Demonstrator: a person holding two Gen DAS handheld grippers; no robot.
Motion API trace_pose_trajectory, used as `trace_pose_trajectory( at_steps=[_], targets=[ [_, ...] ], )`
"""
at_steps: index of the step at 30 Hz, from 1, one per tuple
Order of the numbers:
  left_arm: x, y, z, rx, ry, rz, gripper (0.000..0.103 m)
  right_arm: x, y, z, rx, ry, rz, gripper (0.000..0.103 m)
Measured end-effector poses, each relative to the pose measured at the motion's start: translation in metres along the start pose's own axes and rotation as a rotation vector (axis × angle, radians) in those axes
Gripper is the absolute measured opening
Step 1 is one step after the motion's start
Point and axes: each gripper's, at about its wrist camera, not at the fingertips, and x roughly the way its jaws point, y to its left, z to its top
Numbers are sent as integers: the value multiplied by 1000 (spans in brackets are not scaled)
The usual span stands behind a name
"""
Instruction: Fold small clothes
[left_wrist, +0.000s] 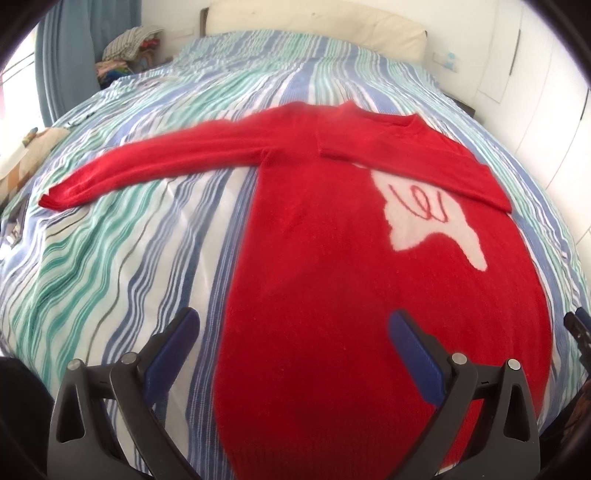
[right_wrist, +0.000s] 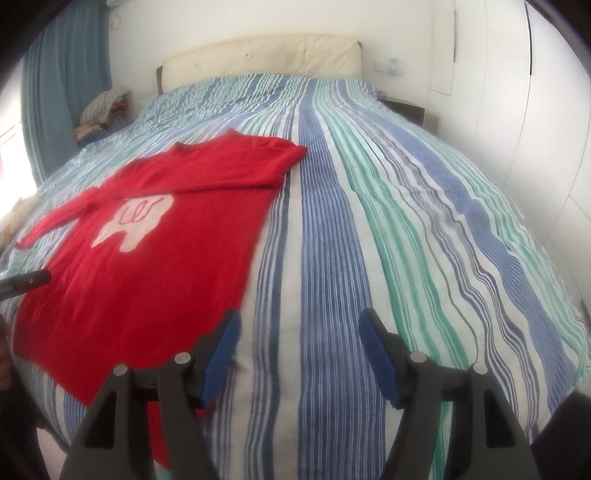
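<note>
— Red fuzzy knit, what does the left wrist view show?
— A red sweater (left_wrist: 332, 258) flat on the striped bedspread (left_wrist: 110, 266), a white patch with red squiggles on its chest. One sleeve stretches out straight, the other lies folded across the chest. The left gripper (left_wrist: 293, 332) hovers over the hem, fingers (left_wrist: 173, 343) spread wide, holding nothing.
— And the right wrist view?
— The right gripper (right_wrist: 299, 332) is released too, over bare stripes just beside the sweater's edge. A cream padded headboard (right_wrist: 258, 55) and white walls lie beyond; the clothes heap (right_wrist: 101, 107) by the blue curtain (right_wrist: 62, 85) is blurred.
</note>
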Motion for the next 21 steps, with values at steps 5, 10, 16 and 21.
trace_pose_trajectory(
  at_steps=[5,10,16,21],
  targets=[
    [-3,0,-2,4,1,7,102,1,9,-2,-20,5,23,67],
    [-3,0,-2,3,-2,12,102,-2,12,-1,-38,-3,25,67],
    [-2,0,-2,6,1,15,102,-2,14,-1,-38,-7,28,67],
    [-2,-1,-2,13,-1,17,102,-1,13,-1,-36,-7,30,67]
  ],
)
